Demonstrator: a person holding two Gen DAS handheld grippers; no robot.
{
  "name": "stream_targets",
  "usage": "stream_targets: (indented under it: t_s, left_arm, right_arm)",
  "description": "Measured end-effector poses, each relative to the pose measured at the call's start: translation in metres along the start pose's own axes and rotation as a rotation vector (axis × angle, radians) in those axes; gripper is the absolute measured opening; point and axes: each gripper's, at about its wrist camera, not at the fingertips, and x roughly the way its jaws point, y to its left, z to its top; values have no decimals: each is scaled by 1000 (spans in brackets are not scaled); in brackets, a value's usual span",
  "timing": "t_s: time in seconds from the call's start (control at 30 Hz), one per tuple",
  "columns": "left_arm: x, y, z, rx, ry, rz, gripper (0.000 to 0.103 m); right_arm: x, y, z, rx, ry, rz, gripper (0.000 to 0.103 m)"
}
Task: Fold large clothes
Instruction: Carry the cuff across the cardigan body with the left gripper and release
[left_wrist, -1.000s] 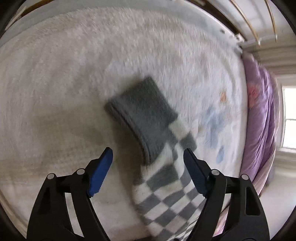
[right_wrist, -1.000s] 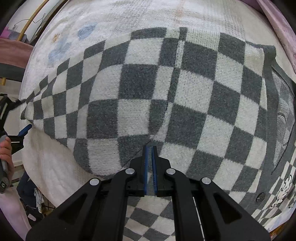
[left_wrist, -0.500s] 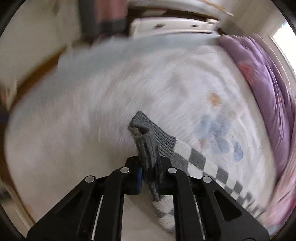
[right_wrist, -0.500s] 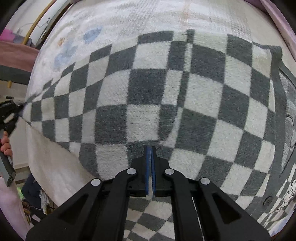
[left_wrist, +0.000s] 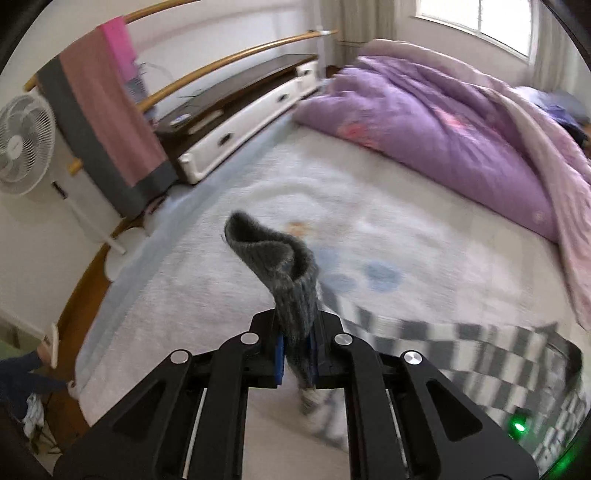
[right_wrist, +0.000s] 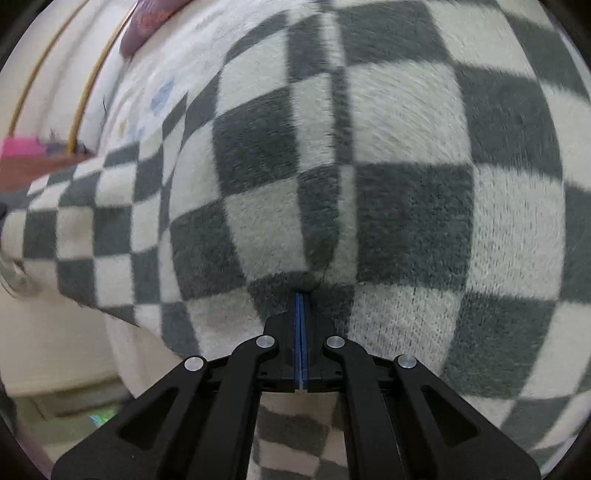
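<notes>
Now L tongs (left_wrist: 296, 347) clamping sleeve cuff (left_wrist: 280, 266)

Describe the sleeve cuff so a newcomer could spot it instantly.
Start at the bed's pale fleece blanket, in front of the purple duvet. The plain grey ribbed cuff stands up from the left tool, which is clamped on it; the sweater behind is checkered.

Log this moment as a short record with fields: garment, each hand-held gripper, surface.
garment: grey-and-white checked sweater, spread on the bed
left hand-held gripper: shut on the grey sleeve cuff, lifted off the bed
right hand-held gripper: shut, tips pressed into the sweater's body
surface: white bed cover
beside: purple quilt
</notes>
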Motion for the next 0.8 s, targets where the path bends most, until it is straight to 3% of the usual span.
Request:
stream_targets:
  t_s: [0.27,0.4,0.53,0.6,0.8]
  left_arm:
    - [-45,-125,-24,124,-7,-162,9]
    - [-58,-186,-46,206,10,-185,9]
    - [-71,-254,-80,319,31,-215,9]
    - [-77,-284,-97,366,39,-229,9]
    - [-83,-375,-162,494,76,-253,9]
  right_arm:
    - [-3,-16,-8,108,-29,81,0]
    - [-32,-30,-14,203,-45,228,0]
    - [-82,-65,-30,264,-120,273,0]
    - [-109,-92,-41,306,-157,247,0]
    - [-190,-176,-77,311,-257,44,0]
